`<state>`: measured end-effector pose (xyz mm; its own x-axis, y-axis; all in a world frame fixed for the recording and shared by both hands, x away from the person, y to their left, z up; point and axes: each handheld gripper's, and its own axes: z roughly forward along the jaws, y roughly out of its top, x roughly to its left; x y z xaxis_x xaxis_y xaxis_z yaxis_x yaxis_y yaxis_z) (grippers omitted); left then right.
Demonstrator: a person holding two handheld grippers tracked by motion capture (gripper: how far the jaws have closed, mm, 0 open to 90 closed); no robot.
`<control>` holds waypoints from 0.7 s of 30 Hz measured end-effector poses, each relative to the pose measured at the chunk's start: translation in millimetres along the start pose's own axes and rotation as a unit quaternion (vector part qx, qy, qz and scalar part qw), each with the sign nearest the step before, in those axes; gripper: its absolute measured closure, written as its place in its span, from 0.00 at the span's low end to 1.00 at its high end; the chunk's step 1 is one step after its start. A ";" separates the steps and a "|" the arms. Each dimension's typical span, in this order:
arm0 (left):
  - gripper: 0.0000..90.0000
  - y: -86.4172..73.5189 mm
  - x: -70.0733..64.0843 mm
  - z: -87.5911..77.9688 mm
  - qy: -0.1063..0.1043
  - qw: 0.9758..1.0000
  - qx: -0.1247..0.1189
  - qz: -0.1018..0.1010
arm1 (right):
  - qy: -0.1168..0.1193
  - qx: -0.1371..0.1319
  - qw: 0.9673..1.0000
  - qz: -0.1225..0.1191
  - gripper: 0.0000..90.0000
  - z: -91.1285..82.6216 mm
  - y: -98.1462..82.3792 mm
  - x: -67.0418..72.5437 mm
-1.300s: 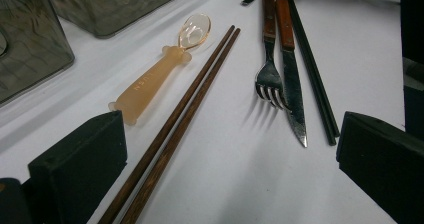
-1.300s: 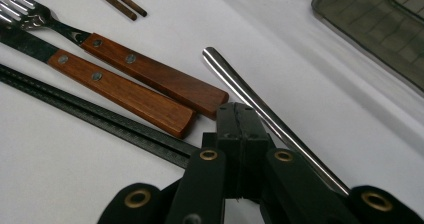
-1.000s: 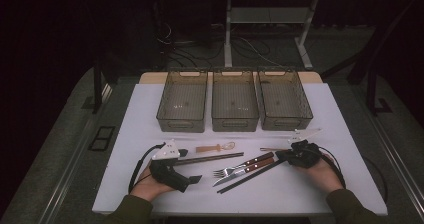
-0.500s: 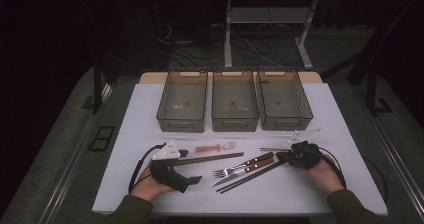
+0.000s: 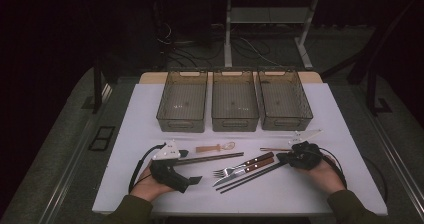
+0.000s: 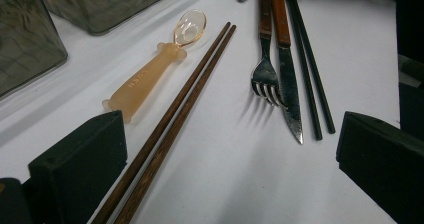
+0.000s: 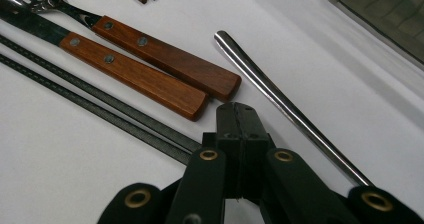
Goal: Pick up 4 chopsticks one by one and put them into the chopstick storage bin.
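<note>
High view: both tools rest on the white table (image 5: 125,134). Left tool (image 5: 192,180) gapes wide, empty, with the brown chopsticks (image 6: 175,119) lying between its jaws. Right tool (image 7: 239,121) is closed on nothing, beside the wooden-handled knife (image 7: 135,76) and fork (image 7: 165,59).

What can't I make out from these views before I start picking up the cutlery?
- Metal rod: far end hidden behind the right claw, right gripper view.
- Brown chopsticks: near ends cut off by the bottom edge, left gripper view.
- Bins: any contents too dark and small to tell, high view.
</note>
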<state>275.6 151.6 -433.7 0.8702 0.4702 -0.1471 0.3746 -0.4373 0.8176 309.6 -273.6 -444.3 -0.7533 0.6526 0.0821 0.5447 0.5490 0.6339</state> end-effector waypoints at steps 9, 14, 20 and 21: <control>0.00 -0.1 -0.1 0.0 -0.001 1.000 0.000 0.000 | 0.001 0.004 1.000 0.002 1.00 -1.7 -1.0 0.4; 0.00 0.0 -0.3 -0.1 -0.001 1.000 0.001 0.001 | 0.001 0.006 1.000 0.002 1.00 -2.5 -1.4 1.0; 0.00 0.0 -0.4 0.1 -0.002 1.000 0.001 0.001 | 0.000 0.008 1.000 0.002 1.00 -4.1 -2.6 1.1; 0.00 -0.1 -0.4 0.0 -0.001 1.000 0.001 0.001 | -0.001 0.008 1.000 0.001 1.00 -4.4 -2.9 0.9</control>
<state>275.3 151.4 -433.7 0.8718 0.4672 -0.1473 0.3739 -0.4403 0.8163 305.7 -276.9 -442.6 -0.7513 0.6548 0.0828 0.5524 0.5552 0.6218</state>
